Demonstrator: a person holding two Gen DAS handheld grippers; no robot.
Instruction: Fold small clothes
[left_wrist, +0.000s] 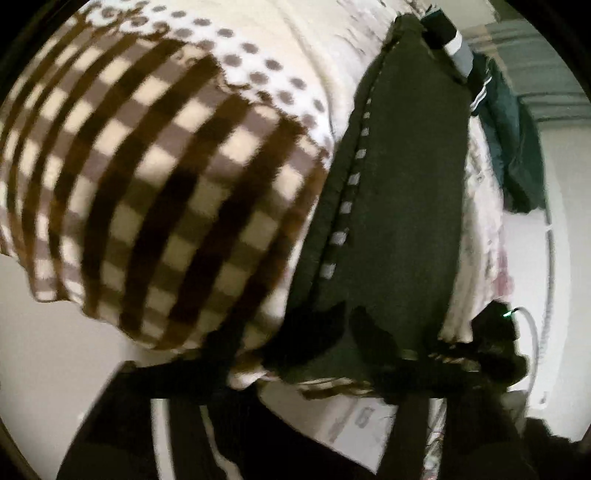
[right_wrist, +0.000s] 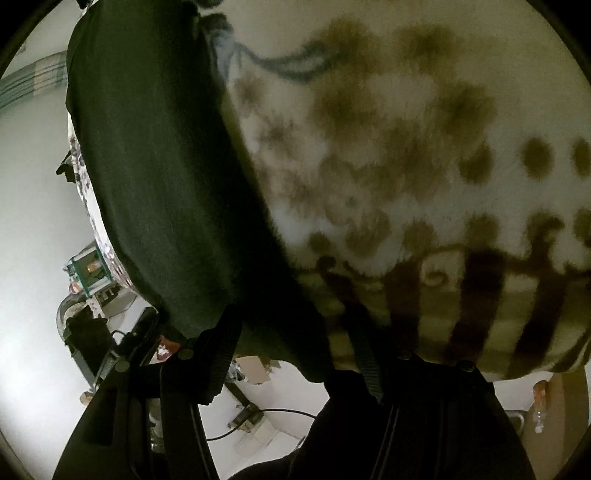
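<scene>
A dark green garment with a dashed grey stitch line lies flat on a blanket patterned in brown and cream checks and dots. My left gripper is at the garment's near edge, fingers spread with the cloth between them. In the right wrist view the same dark garment runs up the left, and my right gripper sits at its near edge with its fingers apart over the hem. Whether either one pinches the cloth is unclear.
More dark clothes lie piled at the blanket's far right, with a striped piece above. Beyond the bed edge there is pale floor, a small glass-sided stand and cables.
</scene>
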